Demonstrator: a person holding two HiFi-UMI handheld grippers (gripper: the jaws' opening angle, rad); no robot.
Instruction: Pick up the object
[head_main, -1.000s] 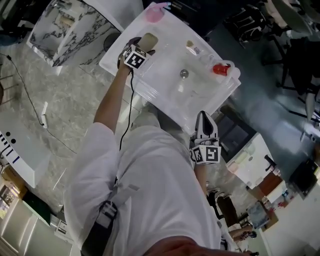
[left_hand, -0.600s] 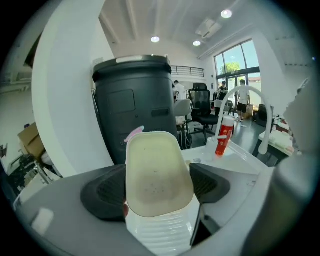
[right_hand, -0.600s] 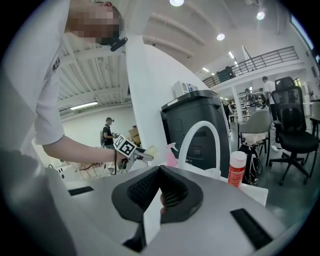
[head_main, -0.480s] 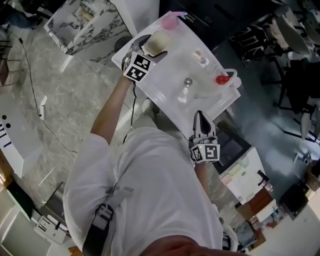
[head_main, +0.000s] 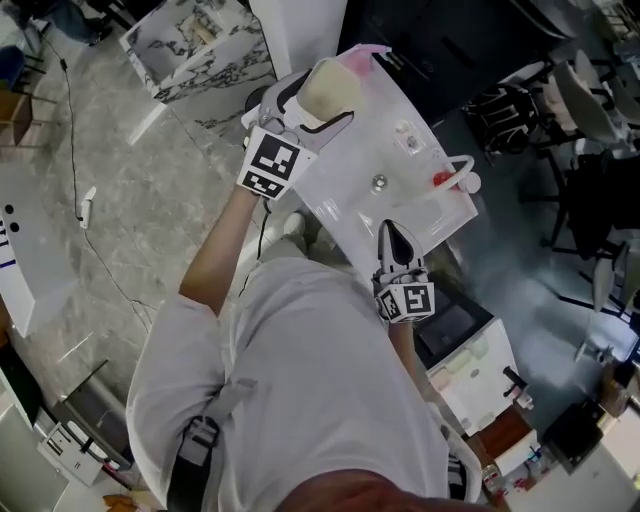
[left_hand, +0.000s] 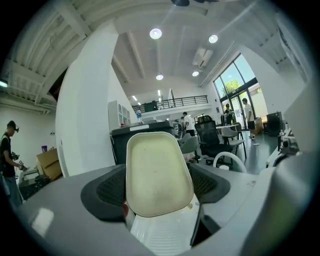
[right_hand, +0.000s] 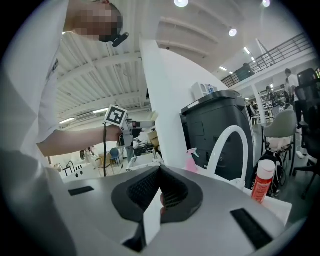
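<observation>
The left gripper (head_main: 318, 108) has its jaws partway open, clamped on the cream dish (head_main: 332, 85); a steady, level lift suits it. The right gripper (head_main: 393, 243) has its jaws closed and empty.

The white sink unit (head_main: 345, 195) stood on a grey marbled floor (head_main: 150, 220). On its top stood a pink spray bottle (head_main: 360, 55) at the far corner, a red bottle (head_main: 441, 179) beside the white arched faucet (head_main: 467, 184) (right end), and a small clear item (head_main: 408, 140). A metal drain (head_main: 379, 183) sat mid-basin.
</observation>
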